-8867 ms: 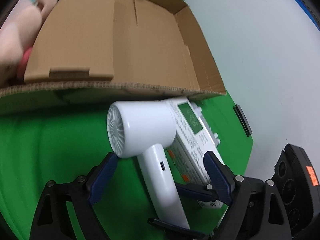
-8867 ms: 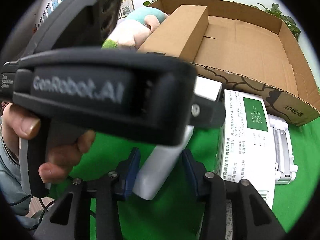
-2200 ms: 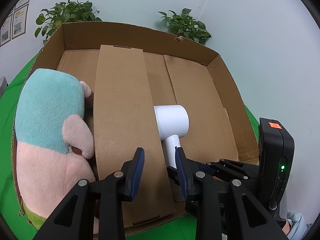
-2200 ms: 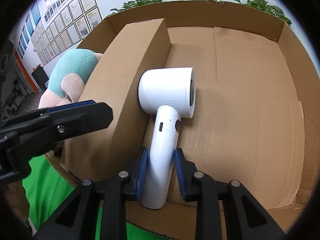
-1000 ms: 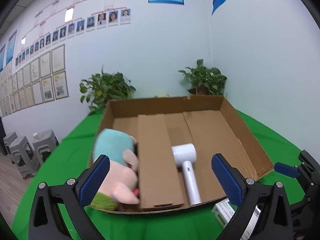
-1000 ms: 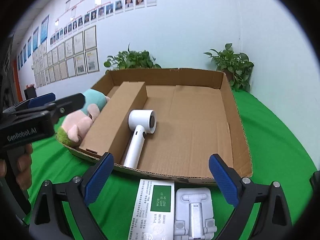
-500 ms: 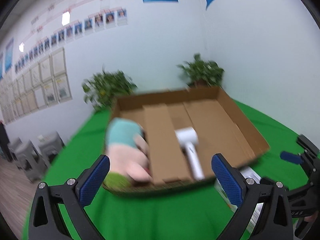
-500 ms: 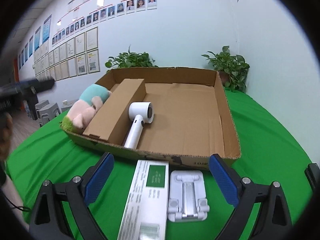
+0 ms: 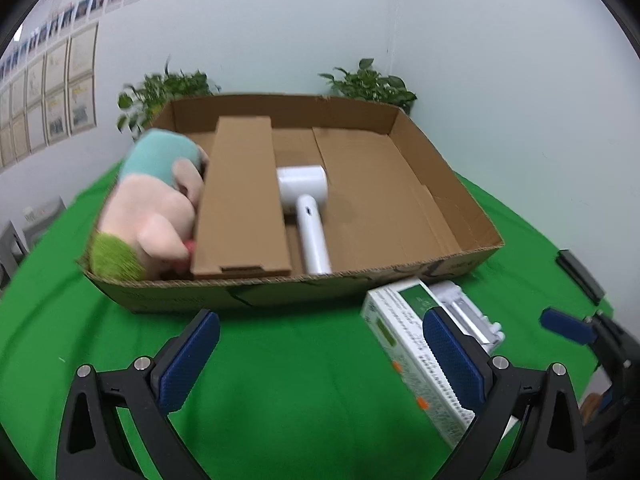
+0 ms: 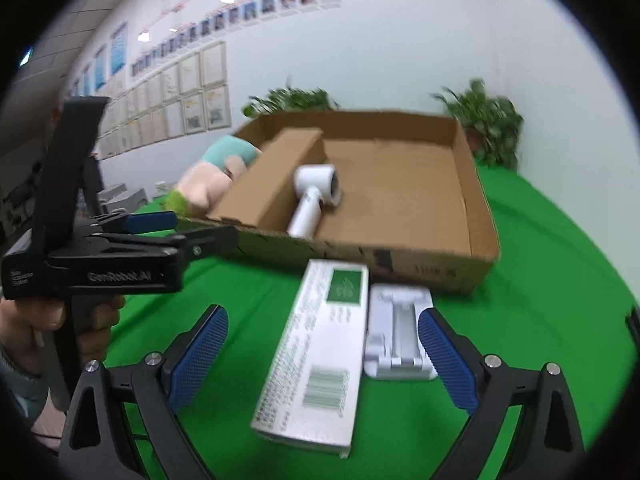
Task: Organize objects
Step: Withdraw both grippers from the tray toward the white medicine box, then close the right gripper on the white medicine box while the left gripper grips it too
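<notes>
L gripper [image 9: 320,354] & R gripper [image 10: 322,354] both wide open, nothing held, above green bench [image 9: 280,360]. White carton [image 10: 316,352] + white stand [image 10: 398,332] just below R gripper. Hair dryer [image 9: 306,204] inside cardboard box [image 9: 460,254], beside inner box [image 9: 240,200], plush toy [image 9: 152,204].

A brown corrugated cardboard tray [image 9: 460,208] sits on a bright green tablecloth [image 9: 280,380], holding a plain white hair dryer [image 9: 306,204] and a teal, pink and green plush toy [image 9: 152,196] (its base grass-green); blue-padded black grippers frame the scene.
</notes>
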